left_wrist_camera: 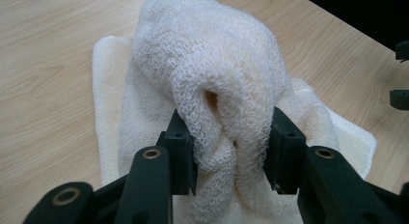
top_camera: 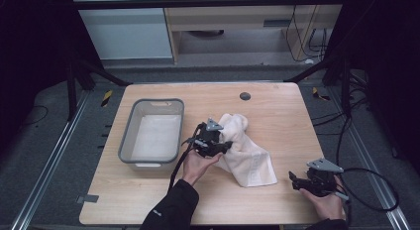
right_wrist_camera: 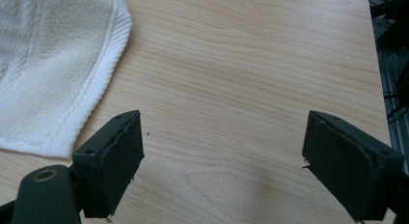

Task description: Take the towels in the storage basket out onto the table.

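Left gripper view: left gripper (left_wrist_camera: 230, 159) is pinching a bunched towel (left_wrist_camera: 212, 74) fold; right gripper (right_wrist_camera: 224, 166) is hovering wide open, empty, near the towel's right.

Towel (left_wrist_camera: 212, 60) looped terry cloth (rough); table (left_wrist_camera: 43, 64) matt wood.

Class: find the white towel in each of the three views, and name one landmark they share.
High view: towel at table centre, right of the tub.
Left gripper view: bunched between the tongs, centre.
Right gripper view: upper left corner, flat.
Shared landmark: the wooden table.
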`<act>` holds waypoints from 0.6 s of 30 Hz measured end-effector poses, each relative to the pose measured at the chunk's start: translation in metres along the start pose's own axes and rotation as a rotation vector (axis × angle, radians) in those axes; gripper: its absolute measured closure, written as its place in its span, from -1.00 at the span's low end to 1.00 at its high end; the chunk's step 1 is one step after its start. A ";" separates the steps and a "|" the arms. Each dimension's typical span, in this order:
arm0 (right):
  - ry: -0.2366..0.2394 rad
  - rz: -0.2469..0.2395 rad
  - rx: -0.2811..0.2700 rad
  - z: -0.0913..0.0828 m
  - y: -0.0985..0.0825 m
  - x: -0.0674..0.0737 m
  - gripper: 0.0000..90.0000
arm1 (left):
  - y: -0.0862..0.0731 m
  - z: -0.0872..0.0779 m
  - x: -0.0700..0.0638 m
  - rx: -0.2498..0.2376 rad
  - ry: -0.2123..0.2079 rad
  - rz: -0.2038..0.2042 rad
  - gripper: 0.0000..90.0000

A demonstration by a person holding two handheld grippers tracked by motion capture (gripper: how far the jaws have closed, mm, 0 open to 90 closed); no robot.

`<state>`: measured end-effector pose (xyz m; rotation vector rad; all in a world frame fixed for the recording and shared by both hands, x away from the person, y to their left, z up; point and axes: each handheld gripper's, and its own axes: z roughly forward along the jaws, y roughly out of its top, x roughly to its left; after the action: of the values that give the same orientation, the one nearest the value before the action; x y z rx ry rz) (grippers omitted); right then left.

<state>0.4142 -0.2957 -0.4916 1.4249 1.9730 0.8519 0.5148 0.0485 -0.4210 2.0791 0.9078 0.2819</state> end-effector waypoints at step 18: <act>-0.001 -0.004 0.009 0.000 0.000 0.000 -0.71 | -0.008 0.003 0.003 0.008 0.002 0.043 -0.31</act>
<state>0.4142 -0.2956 -0.4923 1.4254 1.9808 0.8414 0.5144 0.0524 -0.4292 2.1082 0.8676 0.3034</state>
